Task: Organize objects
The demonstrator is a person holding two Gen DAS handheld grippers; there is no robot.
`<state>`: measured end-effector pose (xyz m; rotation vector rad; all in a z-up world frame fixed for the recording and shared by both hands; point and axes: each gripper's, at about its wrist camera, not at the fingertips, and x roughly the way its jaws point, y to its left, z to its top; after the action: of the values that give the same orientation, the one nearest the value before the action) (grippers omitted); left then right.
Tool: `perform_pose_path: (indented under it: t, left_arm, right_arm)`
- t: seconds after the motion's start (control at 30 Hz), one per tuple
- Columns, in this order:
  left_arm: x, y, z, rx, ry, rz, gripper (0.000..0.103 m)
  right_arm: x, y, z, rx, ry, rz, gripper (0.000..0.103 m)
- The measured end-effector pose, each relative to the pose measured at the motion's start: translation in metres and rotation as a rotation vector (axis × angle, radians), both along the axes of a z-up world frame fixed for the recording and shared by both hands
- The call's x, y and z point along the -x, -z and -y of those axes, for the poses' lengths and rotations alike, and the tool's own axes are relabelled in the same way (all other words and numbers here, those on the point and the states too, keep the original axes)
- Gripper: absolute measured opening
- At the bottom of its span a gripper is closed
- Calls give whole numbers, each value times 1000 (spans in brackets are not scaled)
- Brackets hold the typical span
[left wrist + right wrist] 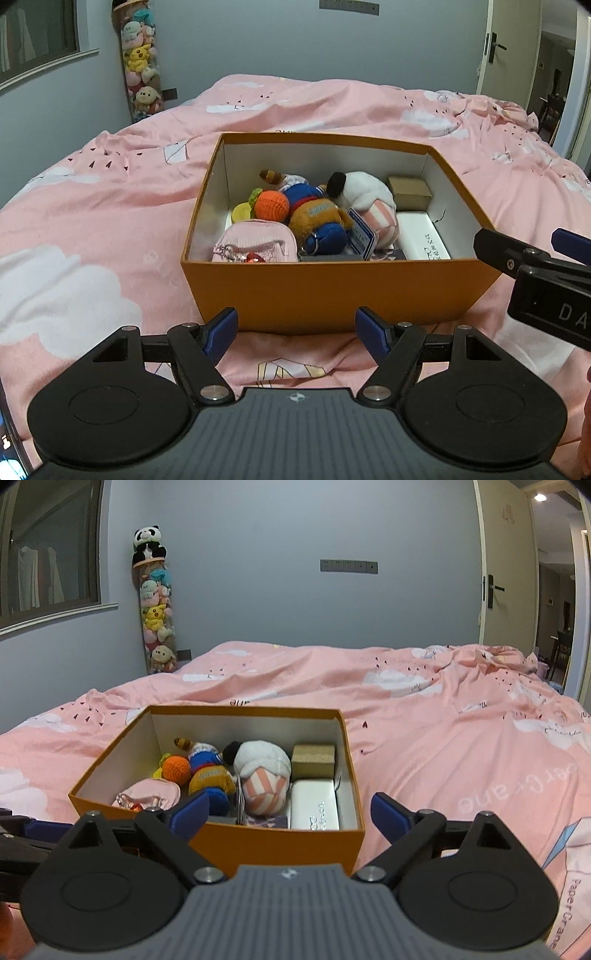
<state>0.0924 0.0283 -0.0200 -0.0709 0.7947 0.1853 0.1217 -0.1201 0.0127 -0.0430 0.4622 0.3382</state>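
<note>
My left gripper (295,334) and right gripper (290,814) are both spread wide, holding nothing. The orange cardboard box (332,291) looks stiff and full, so I'd grab its side walls.

Your backdrop is a pink duvet (424,716) printed with white clouds, rumpled across the bed. In the far corner you see a tall clear tube of plush toys (158,627) standing against the grey wall, with a panda plush (148,542) sitting on top. A row of wall sockets (349,566) sits mid-wall, a window (48,550) on your left, and an open door (502,572) on your right.
</note>
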Motion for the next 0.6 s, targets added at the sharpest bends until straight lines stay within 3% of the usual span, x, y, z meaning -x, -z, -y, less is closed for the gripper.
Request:
perform_pose_path:
  t: [0.6]
  left_arm:
    - [6, -3, 1, -13, -10, -6, 85]
  right_arm:
    - [2, 4, 0, 10, -11, -36, 96]
